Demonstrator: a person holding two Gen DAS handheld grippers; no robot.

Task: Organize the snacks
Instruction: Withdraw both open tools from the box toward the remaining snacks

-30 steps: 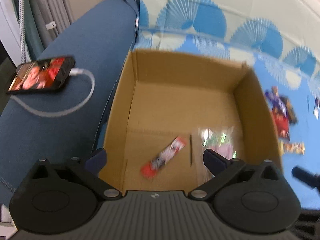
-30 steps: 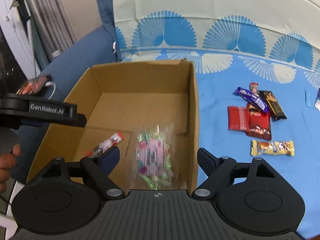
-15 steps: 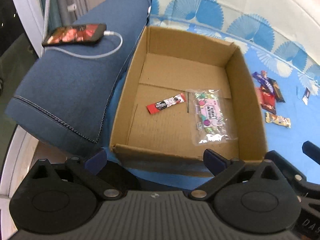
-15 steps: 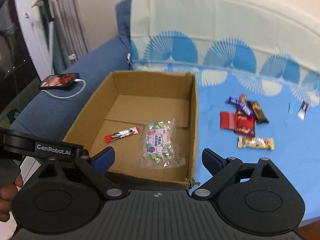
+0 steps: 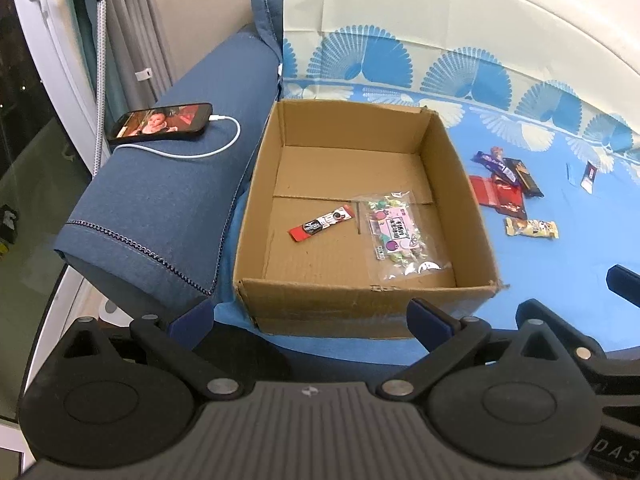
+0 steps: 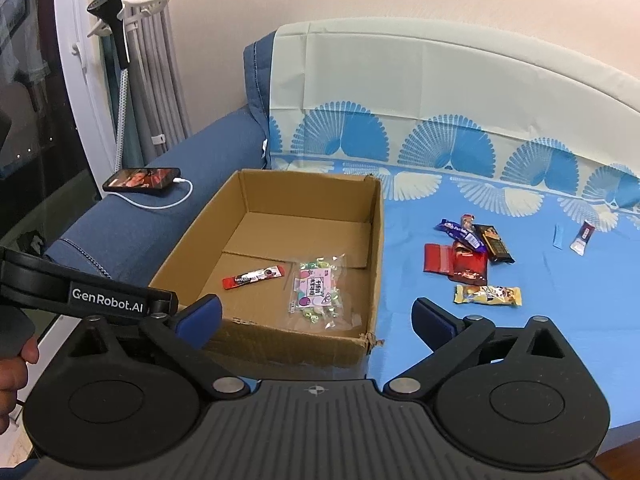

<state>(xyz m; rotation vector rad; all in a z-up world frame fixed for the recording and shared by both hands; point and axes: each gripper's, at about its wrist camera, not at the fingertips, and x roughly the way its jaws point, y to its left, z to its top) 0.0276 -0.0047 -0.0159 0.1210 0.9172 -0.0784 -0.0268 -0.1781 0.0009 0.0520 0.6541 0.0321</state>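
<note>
An open cardboard box (image 5: 472, 200) (image 6: 378, 248) sits on the blue sofa cover. Inside lie a red snack stick (image 5: 322, 223) (image 6: 254, 277) and a clear candy bag (image 5: 396, 236) (image 6: 316, 290). To the box's right lie a pile of chocolate bars (image 5: 502, 184) (image 6: 466, 250), a yellow bar (image 5: 531, 228) (image 6: 488, 295) and small sachets (image 5: 589, 176) (image 6: 582, 237). My left gripper (image 5: 310, 314) is open and empty, held back in front of the box. My right gripper (image 6: 316, 314) is open and empty, also near the box's front edge.
A phone (image 5: 162, 123) (image 6: 142, 179) with a white charging cable lies on the blue sofa arm left of the box. Curtains and a window stand at far left. The sofa back rises behind the box.
Both grippers have pulled back and up from over the box, so the whole box and sofa now show. The stick and candy bag stay in the box.
</note>
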